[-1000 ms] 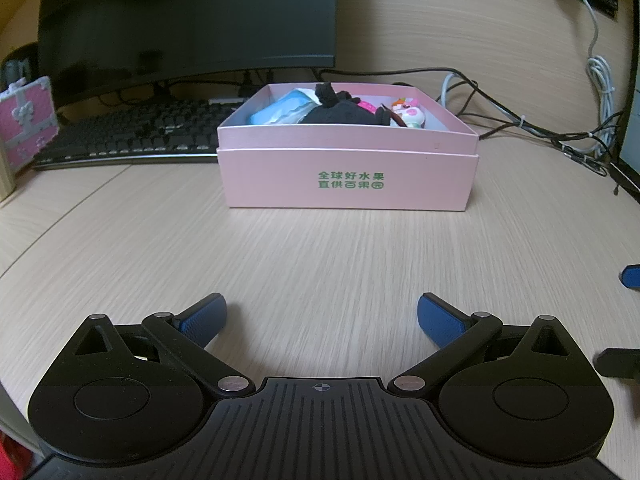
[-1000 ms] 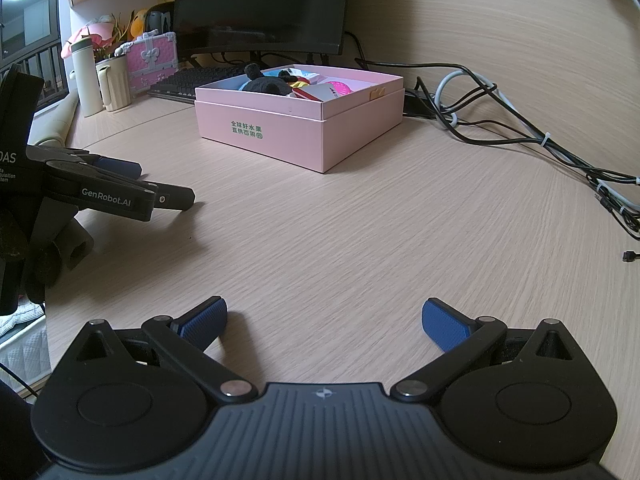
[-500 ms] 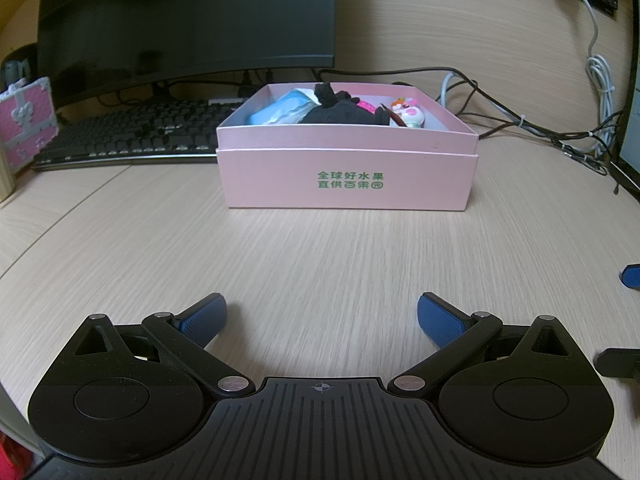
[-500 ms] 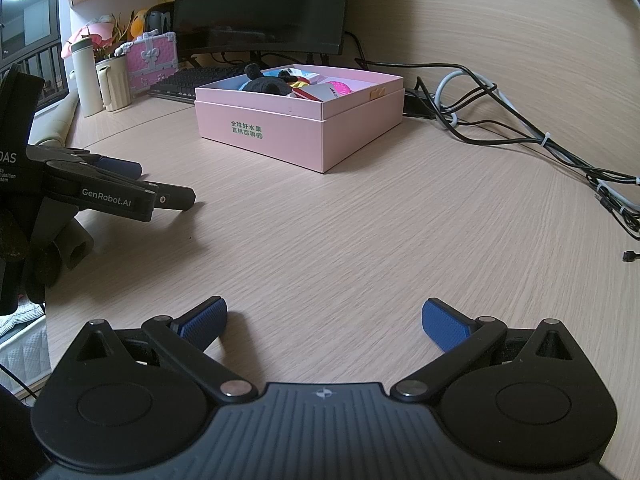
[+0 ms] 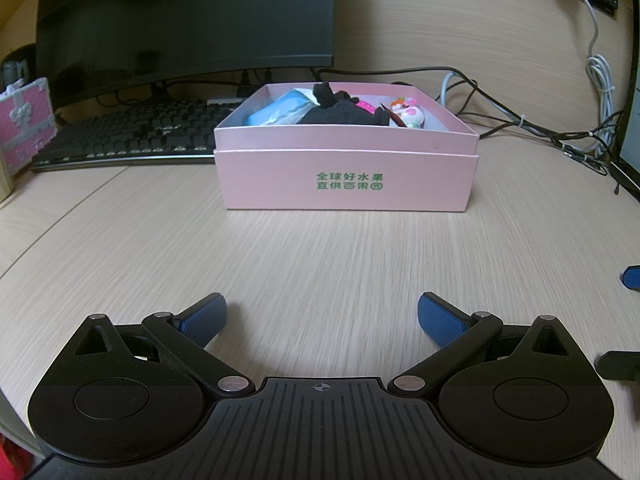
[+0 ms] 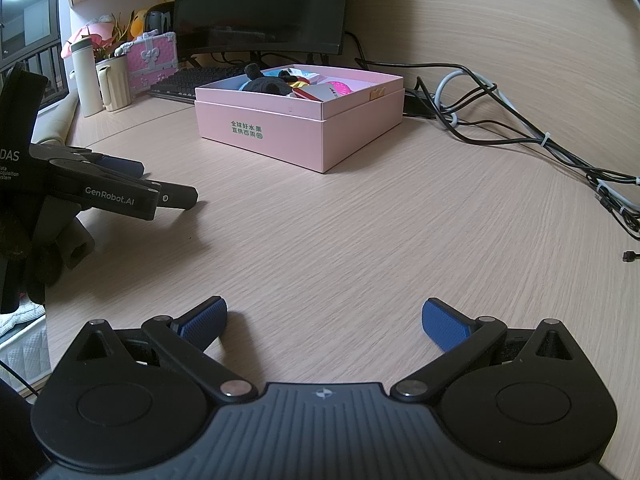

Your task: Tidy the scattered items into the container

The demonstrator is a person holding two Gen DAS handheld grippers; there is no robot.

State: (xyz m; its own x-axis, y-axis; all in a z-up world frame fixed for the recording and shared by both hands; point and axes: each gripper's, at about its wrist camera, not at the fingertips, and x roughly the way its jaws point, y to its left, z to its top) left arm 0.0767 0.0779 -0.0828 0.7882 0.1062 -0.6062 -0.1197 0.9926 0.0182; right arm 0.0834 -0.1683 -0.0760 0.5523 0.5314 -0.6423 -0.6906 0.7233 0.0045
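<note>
A pink cardboard box (image 5: pixel 346 178) with green lettering stands on the wooden desk, straight ahead in the left wrist view and ahead to the left in the right wrist view (image 6: pixel 280 136). It holds a black plush item (image 5: pixel 340 110), a light blue pack (image 5: pixel 280 110) and small colourful items (image 5: pixel 406 111). My left gripper (image 5: pixel 322 316) is open and empty, low over the desk well short of the box. My right gripper (image 6: pixel 325 319) is open and empty, further right. The left gripper also shows from the side in the right wrist view (image 6: pixel 160 184).
A black monitor (image 5: pixel 184 20) and keyboard (image 5: pixel 132 136) stand behind the box. A pink gift-style case (image 5: pixel 24 120) is at the left. Cables (image 6: pixel 520 128) trail across the desk at the right. A white bottle (image 6: pixel 84 76) and cup (image 6: pixel 114 82) stand far left.
</note>
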